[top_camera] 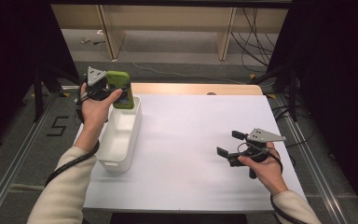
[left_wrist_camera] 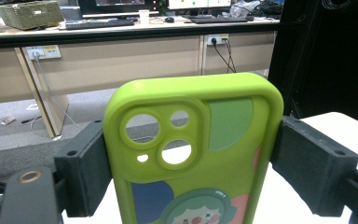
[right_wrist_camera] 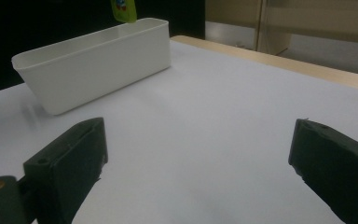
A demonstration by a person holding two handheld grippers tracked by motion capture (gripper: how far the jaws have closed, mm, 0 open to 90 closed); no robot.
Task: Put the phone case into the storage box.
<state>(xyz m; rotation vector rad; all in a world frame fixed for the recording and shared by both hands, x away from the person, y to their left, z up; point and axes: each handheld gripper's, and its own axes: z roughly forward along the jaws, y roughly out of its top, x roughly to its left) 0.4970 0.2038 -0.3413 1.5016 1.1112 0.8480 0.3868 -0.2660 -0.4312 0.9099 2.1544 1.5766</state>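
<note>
Left gripper [top_camera: 116, 91] clamped across green phone case [left_wrist_camera: 193, 149], held upright over far end of white bin [top_camera: 121, 135]. Right gripper [top_camera: 230, 144] wide open, empty, well apart from bin.

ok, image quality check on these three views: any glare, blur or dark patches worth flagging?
High view: white table evenly lit, no glare; both sides drop to near black. Left gripper view: green phone case sharp between the jaws of the left gripper, the desks behind it are clear. Right gripper view: soft overall, right gripper jaws blurred up close, white bin casts a faint shadow, top left corner dark.
</note>
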